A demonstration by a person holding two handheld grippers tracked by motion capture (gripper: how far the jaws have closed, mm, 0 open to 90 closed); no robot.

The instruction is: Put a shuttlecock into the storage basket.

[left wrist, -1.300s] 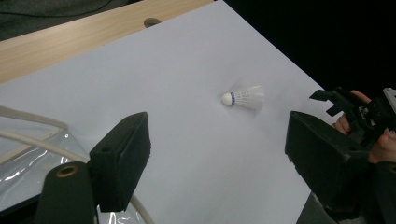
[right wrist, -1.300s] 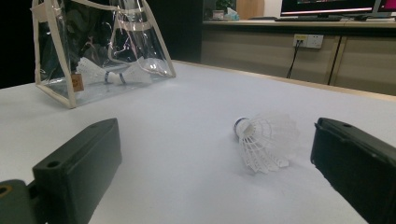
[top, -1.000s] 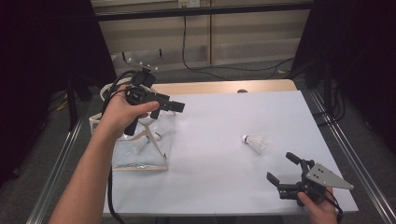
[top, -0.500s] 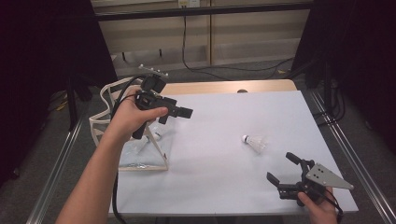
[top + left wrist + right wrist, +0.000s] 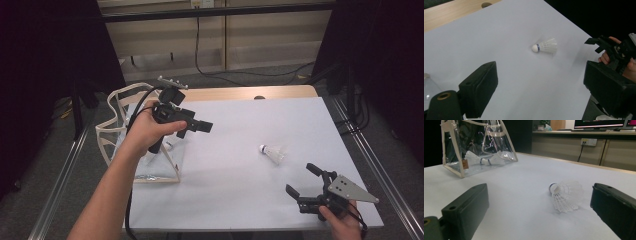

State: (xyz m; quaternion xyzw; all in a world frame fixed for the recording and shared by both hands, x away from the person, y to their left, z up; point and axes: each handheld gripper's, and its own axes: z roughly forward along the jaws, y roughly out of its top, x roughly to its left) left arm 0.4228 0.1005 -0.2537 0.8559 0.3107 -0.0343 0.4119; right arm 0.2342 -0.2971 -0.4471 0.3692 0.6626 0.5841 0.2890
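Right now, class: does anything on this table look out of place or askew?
One shuttlecock lies on its side alone on the white table, while others sit inside the clear bag at the left edge. Nothing looks spilled or damaged.

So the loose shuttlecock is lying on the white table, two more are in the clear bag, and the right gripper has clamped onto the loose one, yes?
Not quite. The right gripper holds nothing: in the right gripper view its jaws stand open, with the loose shuttlecock lying on the white table ahead of them, untouched. The rest is right: two shuttlecocks are in the clear bag.
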